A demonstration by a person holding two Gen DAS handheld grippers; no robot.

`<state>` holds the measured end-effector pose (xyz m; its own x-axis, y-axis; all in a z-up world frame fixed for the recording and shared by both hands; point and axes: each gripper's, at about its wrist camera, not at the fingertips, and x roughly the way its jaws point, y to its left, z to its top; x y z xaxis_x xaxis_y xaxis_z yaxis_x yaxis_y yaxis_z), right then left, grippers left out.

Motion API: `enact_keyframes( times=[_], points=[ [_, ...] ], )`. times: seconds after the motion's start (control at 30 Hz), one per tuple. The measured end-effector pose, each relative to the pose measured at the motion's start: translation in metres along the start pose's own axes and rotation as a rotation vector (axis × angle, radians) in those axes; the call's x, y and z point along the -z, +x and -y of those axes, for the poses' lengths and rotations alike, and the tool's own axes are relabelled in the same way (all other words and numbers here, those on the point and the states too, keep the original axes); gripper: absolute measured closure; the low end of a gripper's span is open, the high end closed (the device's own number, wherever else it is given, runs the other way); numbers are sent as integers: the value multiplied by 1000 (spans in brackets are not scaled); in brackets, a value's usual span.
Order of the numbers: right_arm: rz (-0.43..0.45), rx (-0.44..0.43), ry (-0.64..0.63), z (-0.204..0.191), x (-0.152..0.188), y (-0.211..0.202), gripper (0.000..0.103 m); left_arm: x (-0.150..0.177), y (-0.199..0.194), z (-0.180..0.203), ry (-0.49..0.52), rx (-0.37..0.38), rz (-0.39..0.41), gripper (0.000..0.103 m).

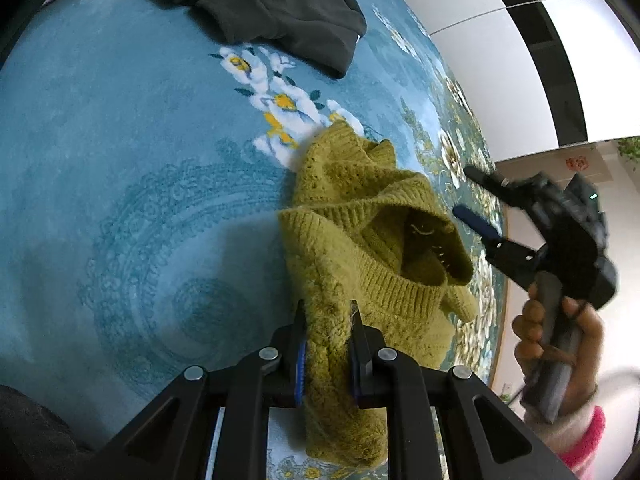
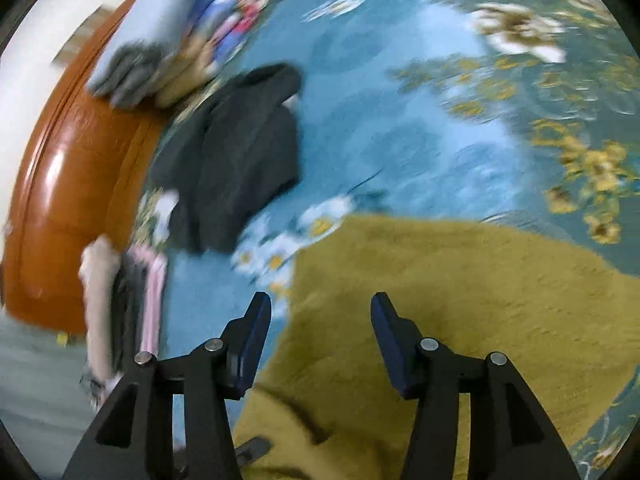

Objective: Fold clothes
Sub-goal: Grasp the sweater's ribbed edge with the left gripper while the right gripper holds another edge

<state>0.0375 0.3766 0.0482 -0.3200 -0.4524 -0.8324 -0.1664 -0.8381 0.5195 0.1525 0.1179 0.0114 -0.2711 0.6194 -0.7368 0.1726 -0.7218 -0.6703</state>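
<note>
An olive-green knitted sweater (image 1: 360, 240) hangs bunched over the blue floral carpet (image 1: 140, 140). My left gripper (image 1: 326, 312) is shut on a fold of it and holds it up. My right gripper (image 1: 468, 194) is open and empty, just right of the sweater's neck opening. In the right wrist view the right gripper (image 2: 320, 308) is open above the sweater (image 2: 460, 300), which spreads below and to the right; the view is motion-blurred.
A dark grey garment (image 1: 280, 8) lies on the carpet beyond the sweater; it also shows in the right wrist view (image 2: 236, 152). A brown leather sofa (image 2: 72, 160) with a pile of clothes (image 2: 172, 40) stands at the left. More folded garments (image 2: 124, 304) lie by it.
</note>
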Motion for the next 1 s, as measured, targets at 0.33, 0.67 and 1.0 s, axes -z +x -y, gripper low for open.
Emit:
enact_keyframes(
  times=[0.33, 0.67, 1.0],
  points=[
    [-115, 25, 156, 67, 7, 28, 50, -7, -22, 22, 71, 2, 70, 86],
    [27, -309, 319, 68, 2, -16, 96, -21, -78, 72, 247, -4, 252, 89],
    [515, -531, 176, 53, -11, -232, 96, -36, -201, 228, 694, 52, 571, 90]
  ],
)
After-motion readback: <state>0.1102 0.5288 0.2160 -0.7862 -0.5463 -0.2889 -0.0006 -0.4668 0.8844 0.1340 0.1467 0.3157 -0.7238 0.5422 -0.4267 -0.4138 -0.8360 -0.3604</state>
